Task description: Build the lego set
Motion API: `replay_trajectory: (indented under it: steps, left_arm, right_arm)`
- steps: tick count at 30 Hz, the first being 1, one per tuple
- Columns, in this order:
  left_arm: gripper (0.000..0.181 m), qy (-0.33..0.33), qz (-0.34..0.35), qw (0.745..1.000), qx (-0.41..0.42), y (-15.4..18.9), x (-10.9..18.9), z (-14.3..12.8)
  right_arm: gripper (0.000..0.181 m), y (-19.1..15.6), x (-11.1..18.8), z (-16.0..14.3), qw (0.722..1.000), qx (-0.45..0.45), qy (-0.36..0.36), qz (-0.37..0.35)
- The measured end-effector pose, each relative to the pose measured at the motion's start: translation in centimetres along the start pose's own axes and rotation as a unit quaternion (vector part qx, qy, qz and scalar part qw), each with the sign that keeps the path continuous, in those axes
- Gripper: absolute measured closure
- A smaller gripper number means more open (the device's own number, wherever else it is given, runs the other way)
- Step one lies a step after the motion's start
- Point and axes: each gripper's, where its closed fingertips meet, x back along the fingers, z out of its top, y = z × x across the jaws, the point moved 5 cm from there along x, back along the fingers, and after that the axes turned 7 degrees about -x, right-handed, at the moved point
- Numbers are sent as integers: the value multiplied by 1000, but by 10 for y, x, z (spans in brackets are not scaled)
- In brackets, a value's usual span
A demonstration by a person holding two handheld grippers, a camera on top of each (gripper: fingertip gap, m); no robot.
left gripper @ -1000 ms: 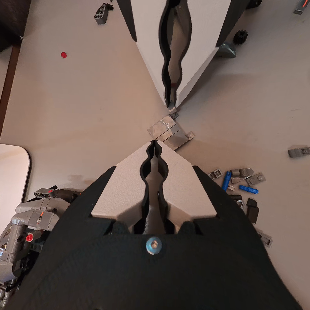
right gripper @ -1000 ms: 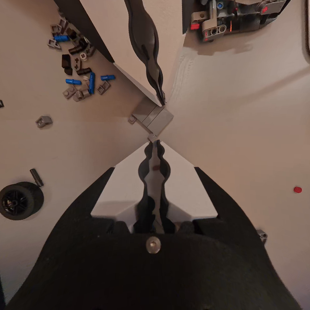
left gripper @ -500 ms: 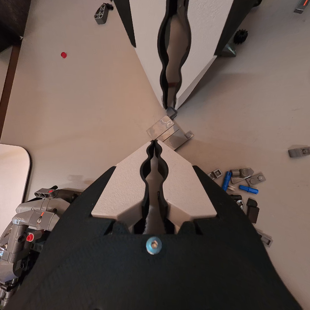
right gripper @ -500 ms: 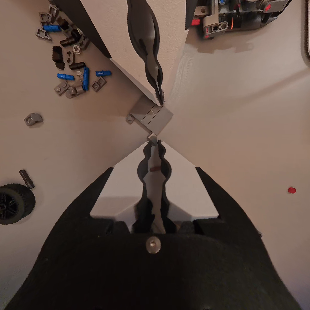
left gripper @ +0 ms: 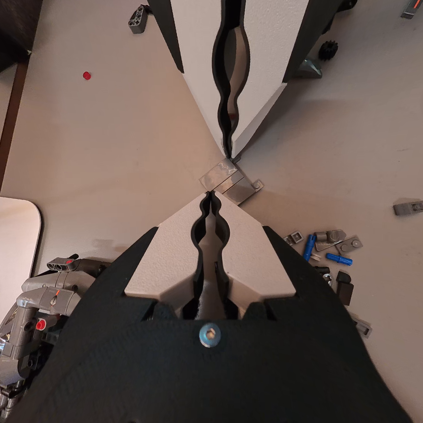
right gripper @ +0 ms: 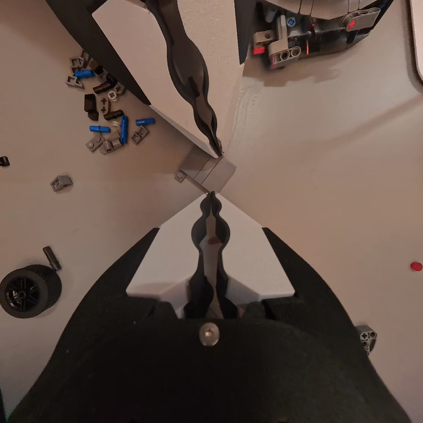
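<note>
Dim, warm light; soft shadows on the table (left gripper: pixel 114 148). Wide-angle bending toward the edges; slight blur at 1 o'clock in the right wrist view.

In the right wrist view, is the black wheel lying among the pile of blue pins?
No: the black wheel sits alone at the lower left, well apart from the blue pins clustered higher up.

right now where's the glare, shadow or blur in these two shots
Left wrist view: warm dim light, a bright sheen on the grey tiled plate, soft shadow beside the right gripper, sharp focus, wide-angle bending at the edges. Right wrist view: the same plate looks matte, the half-built model at the top is slightly smeared, the black wheel sits dark near the left edge.
</note>
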Motion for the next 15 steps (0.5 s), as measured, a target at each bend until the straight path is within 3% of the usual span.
replay_trajectory:
  steps: [15]
  left_arm:
    - [181, -4, 5, 1000, -1, -1, 0, 0]
  right_arm:
    - [181, -2, -2, 1, 1000, 4, -9, -9]
